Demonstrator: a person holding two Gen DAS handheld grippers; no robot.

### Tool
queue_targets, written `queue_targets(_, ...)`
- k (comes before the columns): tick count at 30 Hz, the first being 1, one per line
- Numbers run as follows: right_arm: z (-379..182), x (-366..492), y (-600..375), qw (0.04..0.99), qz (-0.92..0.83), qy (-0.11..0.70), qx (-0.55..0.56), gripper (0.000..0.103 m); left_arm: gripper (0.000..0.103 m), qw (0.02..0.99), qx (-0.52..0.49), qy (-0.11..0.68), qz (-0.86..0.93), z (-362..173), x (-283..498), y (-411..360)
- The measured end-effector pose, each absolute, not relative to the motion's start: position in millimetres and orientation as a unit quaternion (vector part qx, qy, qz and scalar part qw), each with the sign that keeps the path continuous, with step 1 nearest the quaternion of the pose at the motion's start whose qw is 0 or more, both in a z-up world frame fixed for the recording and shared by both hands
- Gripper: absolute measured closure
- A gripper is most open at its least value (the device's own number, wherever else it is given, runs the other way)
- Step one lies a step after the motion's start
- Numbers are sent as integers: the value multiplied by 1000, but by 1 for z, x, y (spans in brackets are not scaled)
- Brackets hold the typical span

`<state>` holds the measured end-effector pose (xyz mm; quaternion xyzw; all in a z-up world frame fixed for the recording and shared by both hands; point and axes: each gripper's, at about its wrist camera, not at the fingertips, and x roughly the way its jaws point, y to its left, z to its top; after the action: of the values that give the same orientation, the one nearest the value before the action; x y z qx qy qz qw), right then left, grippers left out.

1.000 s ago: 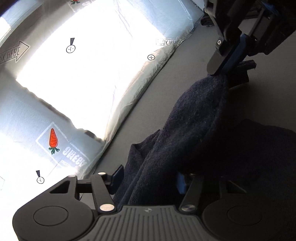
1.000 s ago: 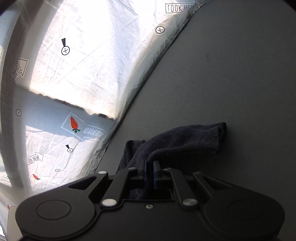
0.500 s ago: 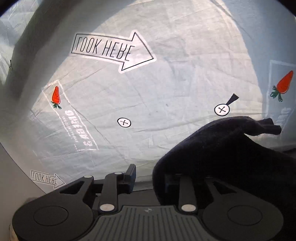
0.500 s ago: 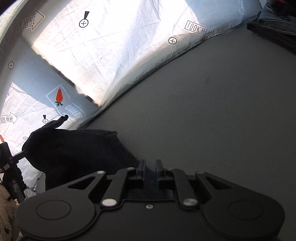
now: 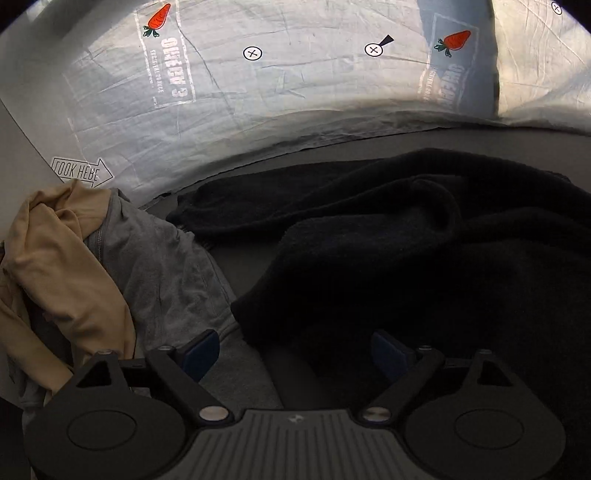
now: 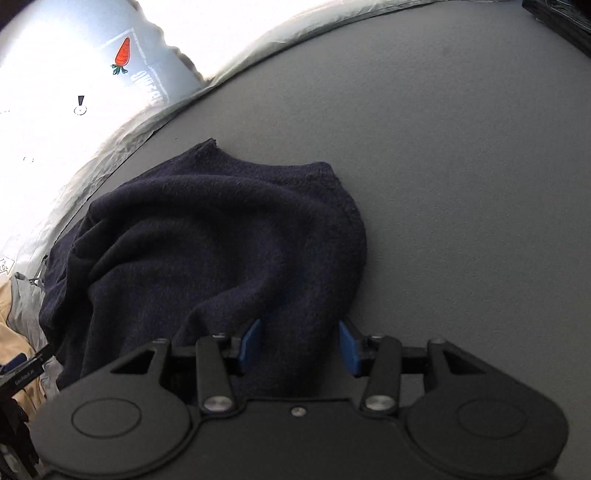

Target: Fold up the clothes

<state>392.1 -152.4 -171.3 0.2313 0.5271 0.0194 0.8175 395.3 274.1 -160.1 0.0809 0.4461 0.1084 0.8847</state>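
Observation:
A dark navy sweater (image 5: 424, 251) lies crumpled on the dark grey table (image 6: 461, 147). In the right wrist view it is a rumpled heap (image 6: 207, 236) just ahead of the fingers. My left gripper (image 5: 295, 350) is open, its blue pads wide apart over the sweater's near edge. My right gripper (image 6: 299, 347) is open too, blue pads either side of a fold of the sweater without pinching it.
A grey garment (image 5: 162, 258) and a tan garment (image 5: 55, 266) lie piled at the left. A white printed sheet (image 5: 295, 85) with carrot logos lies beyond the table's far edge. Dark folded clothes (image 6: 561, 22) sit at the far right.
Both grippers have opened and let go of the sweater, which was lifted before and now lies on the table. Both cameras have dropped low over it.

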Motion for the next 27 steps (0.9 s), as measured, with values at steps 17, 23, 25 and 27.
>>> queue_targets(17,-164,306,-89,787,54,561,252,47,38,866,-106,482,74,-182,284,288)
queue_targets(23,-166,273,-69,769,11,550,324,44,47,872,-131,471,38,-183,284,301)
queue_targets(25,-166,268,-64,776,-1,538,329,43,47,874,-130,468,28,-183,283,301)
queue_targets(27,-168,267,-58,783,-10,531,324,41,48,876,-133,464,20,-184,282,302)
